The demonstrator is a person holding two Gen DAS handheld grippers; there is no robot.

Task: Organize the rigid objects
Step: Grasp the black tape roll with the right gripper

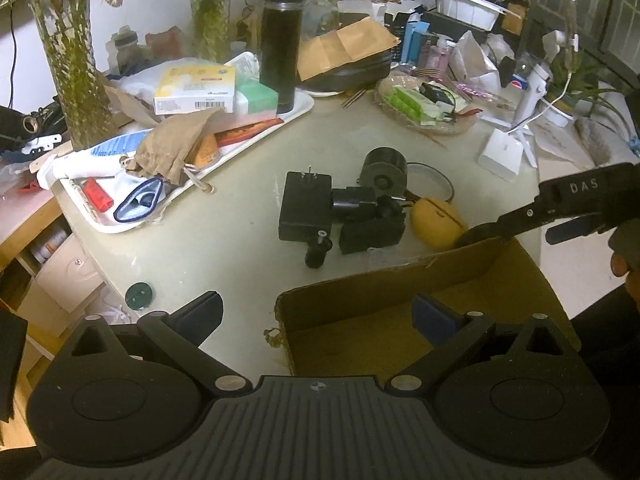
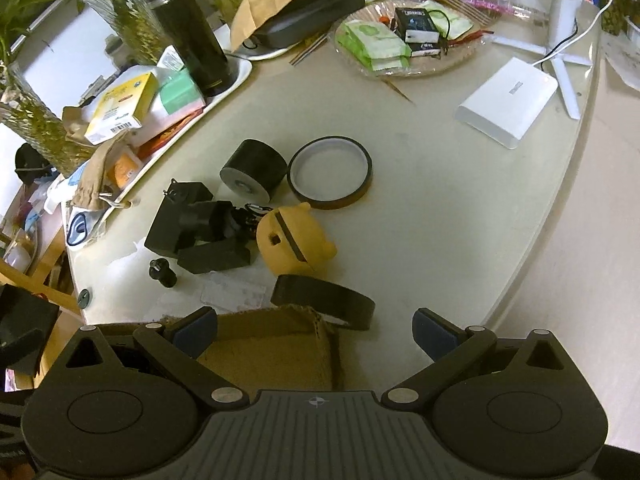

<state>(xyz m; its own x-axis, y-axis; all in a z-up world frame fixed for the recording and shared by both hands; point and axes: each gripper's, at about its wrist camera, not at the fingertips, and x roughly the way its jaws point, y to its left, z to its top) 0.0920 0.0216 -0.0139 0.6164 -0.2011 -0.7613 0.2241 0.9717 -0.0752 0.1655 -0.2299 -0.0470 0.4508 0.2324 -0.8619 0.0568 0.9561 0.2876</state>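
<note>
A cardboard box (image 1: 360, 332) lies open near the table's front edge; it also shows in the right wrist view (image 2: 272, 352). Behind it lie a black power adapter (image 1: 306, 206), black blocks (image 1: 370, 226), a black roll (image 1: 384, 168), a yellow bear-shaped case (image 2: 292, 240), a thin tape ring (image 2: 330, 178), a small black knob (image 2: 162, 272) and a flat black roll (image 2: 324, 300). My left gripper (image 1: 316, 312) is open and empty above the box's left wall. My right gripper (image 2: 316, 330) is open and empty over the box's far corner.
A white tray (image 1: 304, 106) of boxes, a paper bag and a black flask (image 1: 280, 44) stands at the back left. A woven plate (image 2: 400, 68) of packets and a white box (image 2: 508, 102) stand at the back right. A green cap (image 1: 139, 294) lies at the table's left edge.
</note>
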